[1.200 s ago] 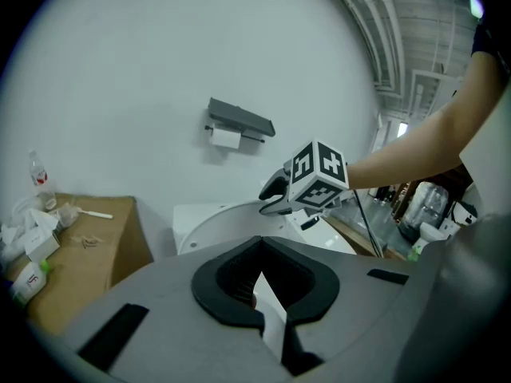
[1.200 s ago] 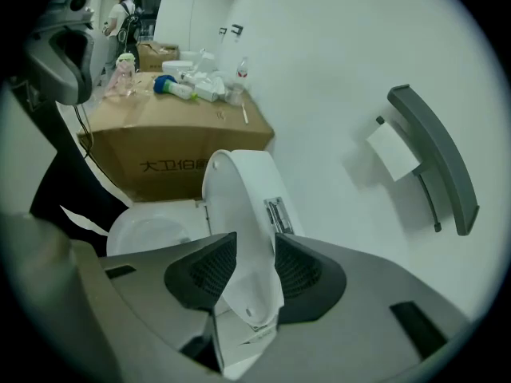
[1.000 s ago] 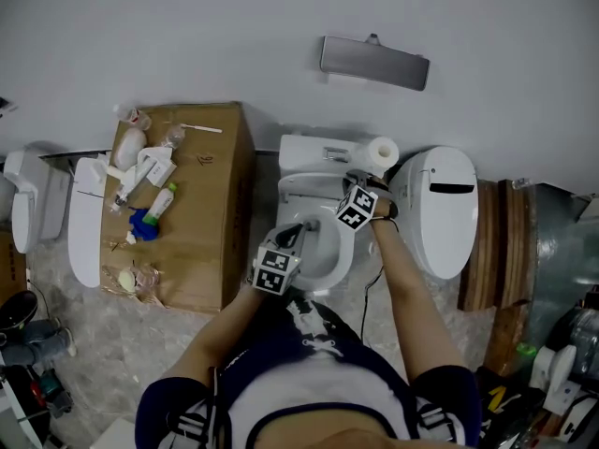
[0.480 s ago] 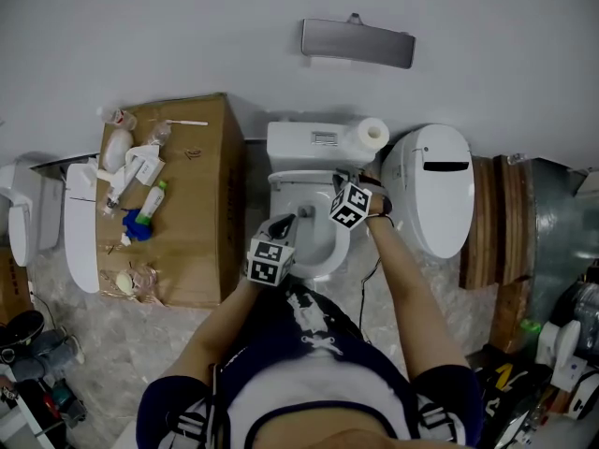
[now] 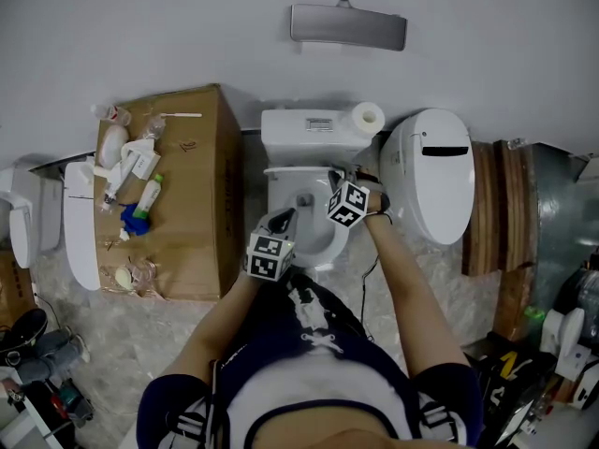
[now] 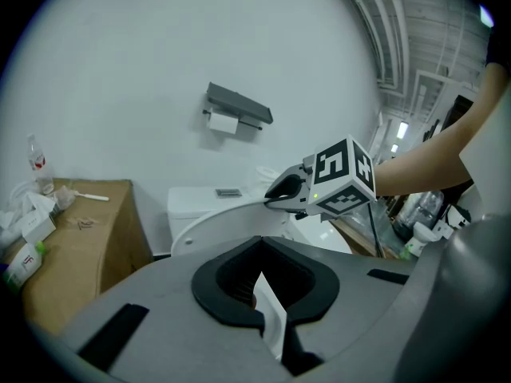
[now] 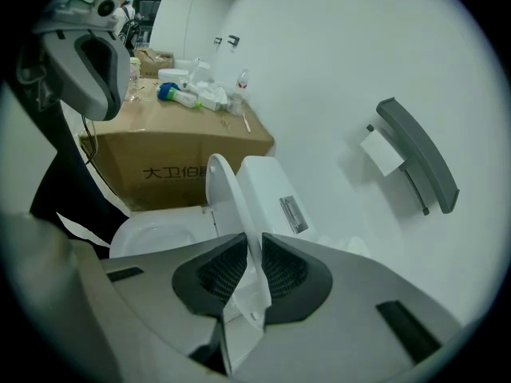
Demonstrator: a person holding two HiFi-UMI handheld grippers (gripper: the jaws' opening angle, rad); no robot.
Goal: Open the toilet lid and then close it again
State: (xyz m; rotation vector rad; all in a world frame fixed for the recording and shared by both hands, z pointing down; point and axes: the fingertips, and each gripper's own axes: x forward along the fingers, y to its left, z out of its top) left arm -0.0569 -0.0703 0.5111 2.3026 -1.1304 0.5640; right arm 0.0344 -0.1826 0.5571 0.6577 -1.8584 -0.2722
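The white toilet [image 5: 314, 241] stands in the middle of the head view, its tank [image 5: 301, 131] against the wall. Its lid [image 7: 226, 183] is raised, nearly upright in front of the tank [image 7: 275, 198], with the seat [image 7: 156, 231] below. My right gripper [image 7: 249, 250] is shut on the lid's edge; in the head view it [image 5: 339, 183] is over the bowl's right rear. My left gripper [image 5: 284, 223] hangs over the bowl's front left, shut and holding nothing. In the left gripper view, the jaws of the left gripper [image 6: 257, 276] are together, and the lid [image 6: 227, 220] and right gripper [image 6: 291, 190] lie ahead.
A cardboard box [image 5: 192, 204] with toiletries stands left of the toilet. A paper roll [image 5: 367, 118] sits on the tank and a grey holder [image 5: 348, 26] hangs on the wall. Another white toilet [image 5: 432, 183] and wooden boards [image 5: 496, 209] are on the right, white fixtures [image 5: 80, 223] on the left.
The head view has slid so the toilet sits higher and further left. The right gripper, still on the lid's edge, is slightly farther from the tank. The left gripper has stayed by the bowl.
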